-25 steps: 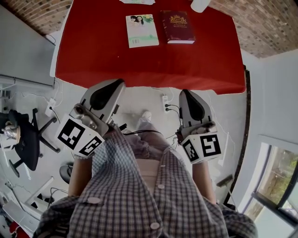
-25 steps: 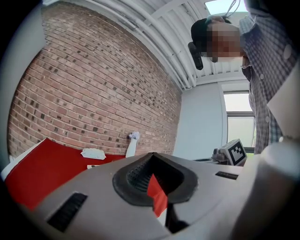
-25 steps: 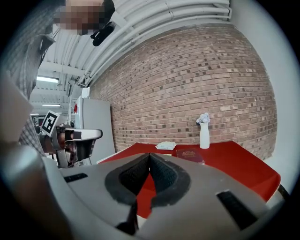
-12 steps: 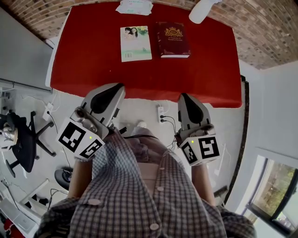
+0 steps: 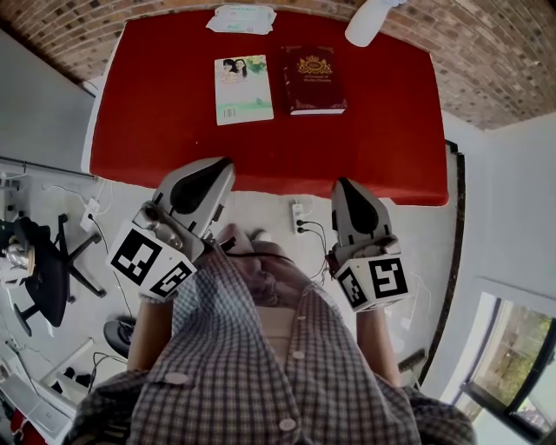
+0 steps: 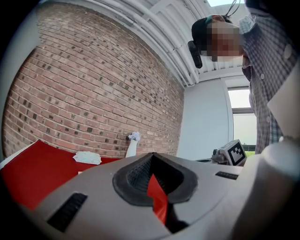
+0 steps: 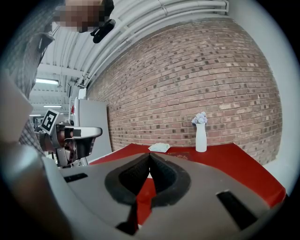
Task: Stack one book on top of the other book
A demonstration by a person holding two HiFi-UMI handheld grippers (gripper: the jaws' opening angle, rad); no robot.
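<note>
At 12 o'clock in the head view, a red desk (image 5: 174,130) is seen against a brick wall (image 5: 512,43). Two books are laid flat on it, side by side, close but apart. A light-covered book (image 5: 243,89) is placed at 9 o'clock of a dark red book (image 5: 312,80) with a gold ornament on its cover. Neither is stacked on the other yet. A white packet (image 5: 241,18) is seen at 12 o'clock of the light-covered book, at the far edge of the desk. A white vase (image 5: 369,19) with pale flowers is seen at 1 o'clock of the dark red book.

Both tongs are held off the desk, at 6 o'clock of its near edge, above the floor (image 5: 269,187). The left tongs (image 5: 221,165) are placed at 7 o'clock of the light-covered book, well apart from it. The right tongs (image 5: 345,184) are placed at 5 o'clock of the dark red book, also well apart. Both pairs are pressed together at the tips, with nothing gripped; only a red sliver of desk is seen through the gap behind the pads in each gripper view. No book is touched.

A power strip (image 5: 298,217) is seen on the floor between the tongs. A checked shirt (image 5: 278,374) is seen at 6 o'clock, an office chair (image 5: 39,269) at 9 o'clock.
</note>
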